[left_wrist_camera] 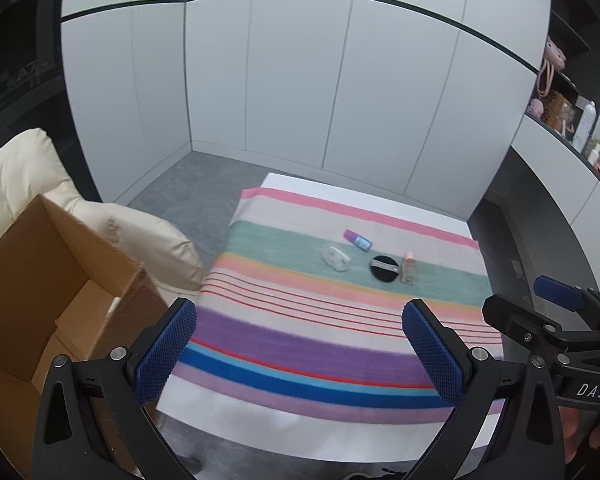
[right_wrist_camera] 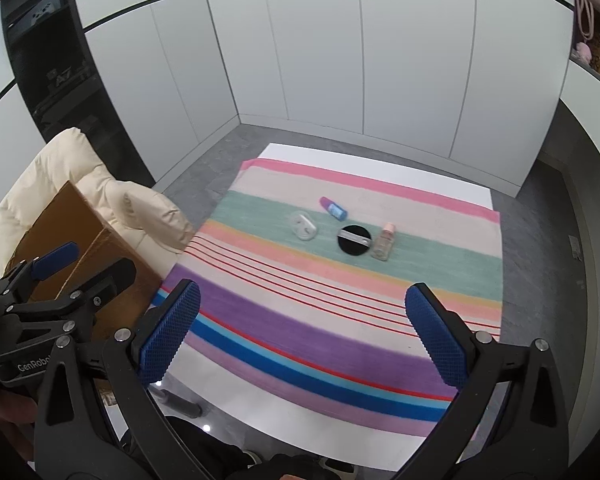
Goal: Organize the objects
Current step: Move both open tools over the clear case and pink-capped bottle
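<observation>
On a striped cloth [left_wrist_camera: 300, 332] [right_wrist_camera: 300, 320] covering a white table lie several small items in the green stripe: a clear plastic case [left_wrist_camera: 336, 259] [right_wrist_camera: 303, 225], a purple and blue tube [left_wrist_camera: 357, 239] [right_wrist_camera: 333, 207], a black round puff [left_wrist_camera: 385, 268] [right_wrist_camera: 354, 240] and a small peach-capped bottle [left_wrist_camera: 409, 268] [right_wrist_camera: 383, 241]. My left gripper [left_wrist_camera: 300, 356] is open above the near edge, nothing between its fingers. My right gripper [right_wrist_camera: 302, 340] is open too, well short of the items. An open cardboard box [left_wrist_camera: 52, 304] [right_wrist_camera: 80, 240] stands to the left of the table.
A cream padded chair [left_wrist_camera: 112, 224] [right_wrist_camera: 100, 188] stands behind the box. White cabinet doors [left_wrist_camera: 300, 80] fill the back wall. Shelves with bags and bottles [left_wrist_camera: 568, 112] are at the right. The right gripper appears in the left wrist view [left_wrist_camera: 560, 320], and the left one in the right wrist view [right_wrist_camera: 56, 280].
</observation>
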The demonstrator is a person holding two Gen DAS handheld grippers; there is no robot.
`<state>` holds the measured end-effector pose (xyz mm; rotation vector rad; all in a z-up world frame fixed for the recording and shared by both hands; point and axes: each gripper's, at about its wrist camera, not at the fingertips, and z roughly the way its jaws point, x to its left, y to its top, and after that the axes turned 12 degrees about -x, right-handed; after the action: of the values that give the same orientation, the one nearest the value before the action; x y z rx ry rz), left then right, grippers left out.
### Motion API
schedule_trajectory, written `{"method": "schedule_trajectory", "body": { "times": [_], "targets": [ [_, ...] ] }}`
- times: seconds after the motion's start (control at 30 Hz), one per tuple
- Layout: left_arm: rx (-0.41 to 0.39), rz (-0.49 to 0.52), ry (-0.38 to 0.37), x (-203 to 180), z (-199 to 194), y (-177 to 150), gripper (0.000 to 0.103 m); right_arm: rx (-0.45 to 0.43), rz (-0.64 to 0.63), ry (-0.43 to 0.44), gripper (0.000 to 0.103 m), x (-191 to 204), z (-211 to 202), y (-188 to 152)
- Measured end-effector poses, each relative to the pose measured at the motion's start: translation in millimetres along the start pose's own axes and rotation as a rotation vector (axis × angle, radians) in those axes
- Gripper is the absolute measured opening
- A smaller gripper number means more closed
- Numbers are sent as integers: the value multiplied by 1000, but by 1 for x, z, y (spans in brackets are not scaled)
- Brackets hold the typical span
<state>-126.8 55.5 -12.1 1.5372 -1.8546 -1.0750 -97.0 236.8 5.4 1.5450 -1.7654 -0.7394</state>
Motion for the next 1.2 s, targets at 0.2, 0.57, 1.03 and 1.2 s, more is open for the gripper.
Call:
{"method": "schedule_trajectory", "body": {
  "times": [0.2, 0.57, 1.03, 1.2],
  "targets": [
    [3, 22, -25, -19, 3, 0, 103, -2, 20, -26, 103, -19, -6, -2],
    [6, 49, -49, -38, 7, 0, 103, -4, 38, -61, 103, -42, -13, -5],
    [59, 78, -65, -50, 34, -4, 103, 48, 41, -109, 103, -61, 3, -16],
    [86, 102, -62, -59, 60, -12, 103, 82, 60, -112, 103, -73, 26, -22]
  ]
}}
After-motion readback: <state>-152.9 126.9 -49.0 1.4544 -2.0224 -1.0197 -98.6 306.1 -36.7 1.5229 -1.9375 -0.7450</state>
